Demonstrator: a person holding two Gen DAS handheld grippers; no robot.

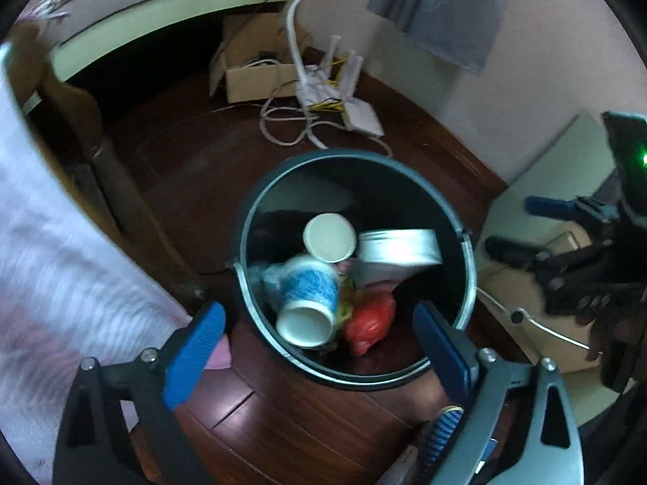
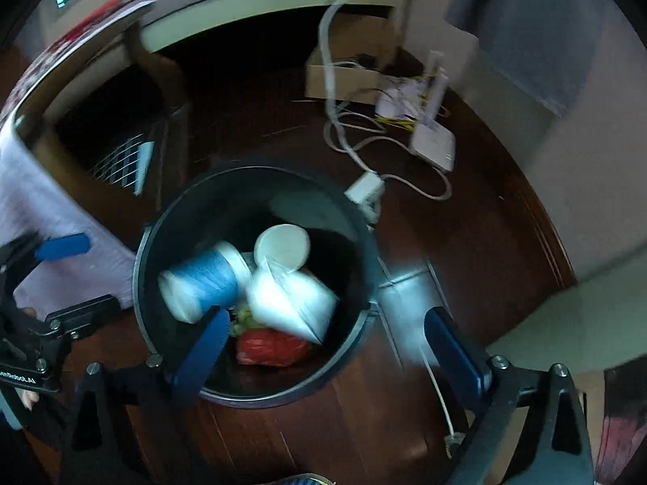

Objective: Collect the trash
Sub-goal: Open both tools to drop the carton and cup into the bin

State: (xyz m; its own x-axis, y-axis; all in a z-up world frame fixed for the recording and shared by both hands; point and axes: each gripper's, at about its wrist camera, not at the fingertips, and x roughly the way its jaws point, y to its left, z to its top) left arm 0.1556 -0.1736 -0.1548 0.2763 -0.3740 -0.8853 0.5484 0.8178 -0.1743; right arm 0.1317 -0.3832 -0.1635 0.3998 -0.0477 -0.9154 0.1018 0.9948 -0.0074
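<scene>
Left wrist view: both tongs (image 1: 319, 339) gape, tilted down over bin (image 1: 259, 210)

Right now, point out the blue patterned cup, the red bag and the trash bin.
blue patterned cup (image 1: 309, 289), left wrist view, patterned side
red bag (image 1: 370, 321), left wrist view, crumpled middle
trash bin (image 1: 259, 198), left wrist view, upper-left rim

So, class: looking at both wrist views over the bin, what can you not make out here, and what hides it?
- Bottom of the bin: covered by cups and trash, both views.
- Blue-patterned cup: motion-blurred in the right wrist view, print unreadable.
- Red bag: contents hidden; partly behind the right hand-held gripper.
- Cardboard box: inside too dark, left wrist view.
</scene>
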